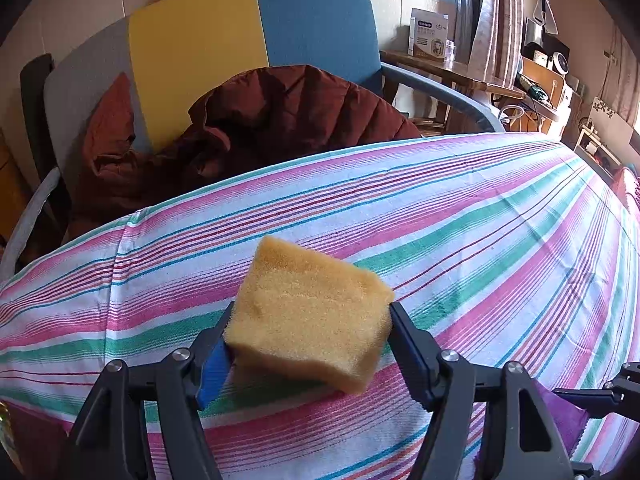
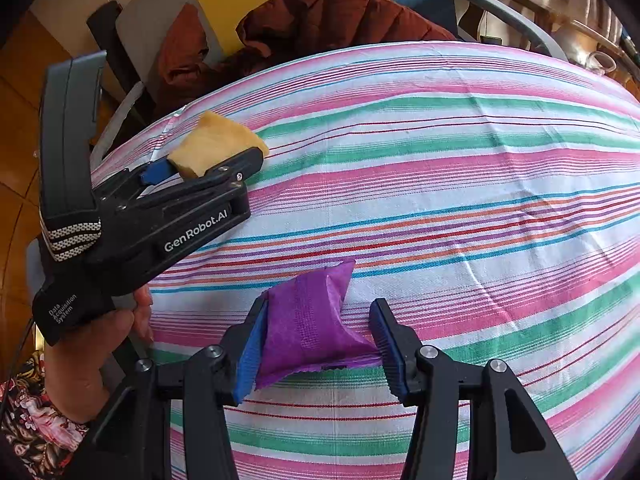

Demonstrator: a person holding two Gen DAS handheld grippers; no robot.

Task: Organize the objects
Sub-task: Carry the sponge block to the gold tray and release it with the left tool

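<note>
The right tool (image 2: 318, 354) pinches a purple packet (image 2: 312, 324) (left tool (image 2: 216, 160) grips sponge (image 2: 212, 144)).

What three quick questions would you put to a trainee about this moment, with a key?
1. True or false: the left gripper grips the purple pouch.
2. What lies on the chair beyond the table? A) a dark red jacket; B) a laptop; C) a stack of plates.
3. What pattern does the cloth under both grippers have?

Key:
1. False. The left gripper grips the yellow sponge; the right gripper has the purple pouch.
2. A.
3. Stripes, in pink, green, white and blue.
</note>
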